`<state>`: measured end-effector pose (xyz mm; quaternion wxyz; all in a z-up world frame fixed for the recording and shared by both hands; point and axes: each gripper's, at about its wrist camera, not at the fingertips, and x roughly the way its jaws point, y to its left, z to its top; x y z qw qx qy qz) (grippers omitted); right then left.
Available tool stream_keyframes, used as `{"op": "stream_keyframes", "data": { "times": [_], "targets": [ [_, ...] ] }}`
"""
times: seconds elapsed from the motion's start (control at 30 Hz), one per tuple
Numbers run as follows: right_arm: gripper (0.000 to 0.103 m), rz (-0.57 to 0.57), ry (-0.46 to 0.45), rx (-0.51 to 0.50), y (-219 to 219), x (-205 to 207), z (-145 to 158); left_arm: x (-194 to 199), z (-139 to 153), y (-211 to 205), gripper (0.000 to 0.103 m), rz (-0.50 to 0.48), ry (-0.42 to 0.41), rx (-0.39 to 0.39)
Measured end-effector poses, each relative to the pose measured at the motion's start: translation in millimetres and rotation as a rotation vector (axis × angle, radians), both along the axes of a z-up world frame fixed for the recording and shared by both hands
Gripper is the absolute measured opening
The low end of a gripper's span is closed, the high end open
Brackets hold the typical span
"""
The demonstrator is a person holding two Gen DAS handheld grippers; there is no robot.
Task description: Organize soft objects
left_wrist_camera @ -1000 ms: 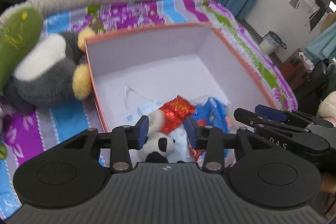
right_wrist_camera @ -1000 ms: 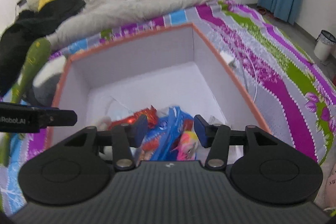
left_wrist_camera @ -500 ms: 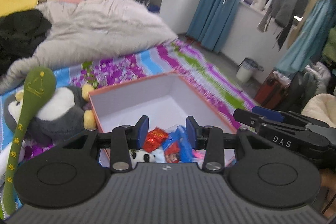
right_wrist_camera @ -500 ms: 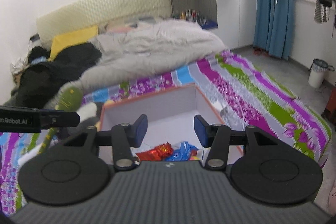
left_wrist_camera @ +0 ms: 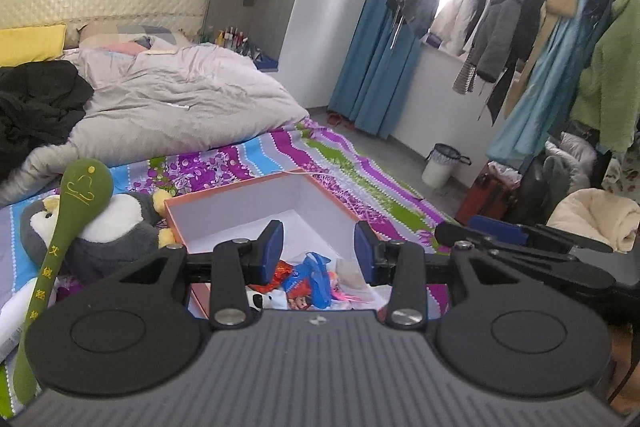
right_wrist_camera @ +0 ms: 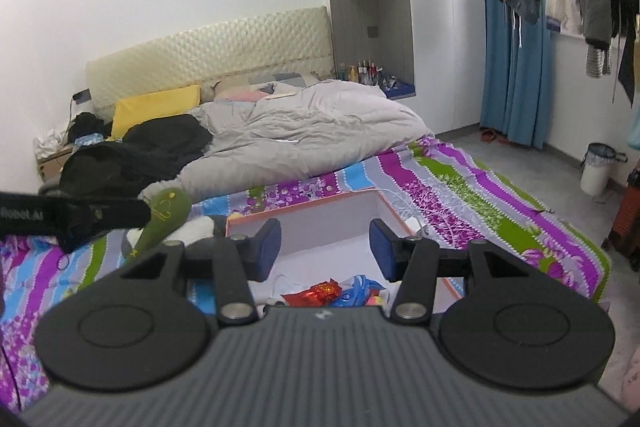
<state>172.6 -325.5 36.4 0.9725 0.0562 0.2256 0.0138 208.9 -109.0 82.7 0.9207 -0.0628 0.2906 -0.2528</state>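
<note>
The left tongs (left_wrist_camera: pixel 319 247) stand partly open with nothing between their blue pads, held above the near edge of the orange-rimmed, white-lined cardboard box (left_wrist_camera: pixel 256 217); the right tongs (right_wrist_camera: pixel 325 247) are likewise parted and empty, and point down over the same box (right_wrist_camera: pixel 332 223) from a little further right. Inside the box, at its near end, lies a small heap of soft things: a crinkled red foil wrapper (right_wrist_camera: pixel 320 293), a blue plastic packet (left_wrist_camera: pixel 316 277), a pink tuft (left_wrist_camera: pixel 347 297), and what looks like a small black-and-white panda plush (left_wrist_camera: pixel 266 301), though the left tongs' body hides most of it. The rest of the box floor is bare white. Just outside the box's left wall, touching it, lies a grey-and-white penguin plush with yellow feet (left_wrist_camera: pixel 108 227), and a long olive-green padded spoon-shaped massage stick with yellow lettering (left_wrist_camera: pixel 60 239) leans across the penguin. The box and toys rest on a bed covered in a striped purple, blue and green floral sheet (right_wrist_camera: pixel 452 183). Further up the bed are a crumpled pale grey duvet (right_wrist_camera: pixel 312 131), a black garment (right_wrist_camera: pixel 148 151) and a yellow pillow (right_wrist_camera: pixel 156 107) against a cream quilted headboard (right_wrist_camera: pixel 216 47). Beyond the bed, blue curtains (left_wrist_camera: pixel 380 67) hang beside a rack of clothes (left_wrist_camera: pixel 520 19), and a white waste bin (left_wrist_camera: pixel 440 169) stands on the grey floor.
</note>
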Motion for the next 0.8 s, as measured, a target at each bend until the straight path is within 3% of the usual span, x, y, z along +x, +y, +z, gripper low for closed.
{"op": "stream_keyframes", "data": {
  "times": [0.27, 0.8],
  "targets": [
    [0.052, -0.006, -0.001, 0.009, 4.5, -31.3, 0.2, -39.3, 4.7, -0.5, 0.045, -0.010, -0.033, 0.026],
    [0.052, -0.030, 0.040, -0.023, 19.5, -73.9, -29.9, -84.2, -36.6, -2.7, 0.045, 0.042, 0.008, 0.069]
  ]
}}
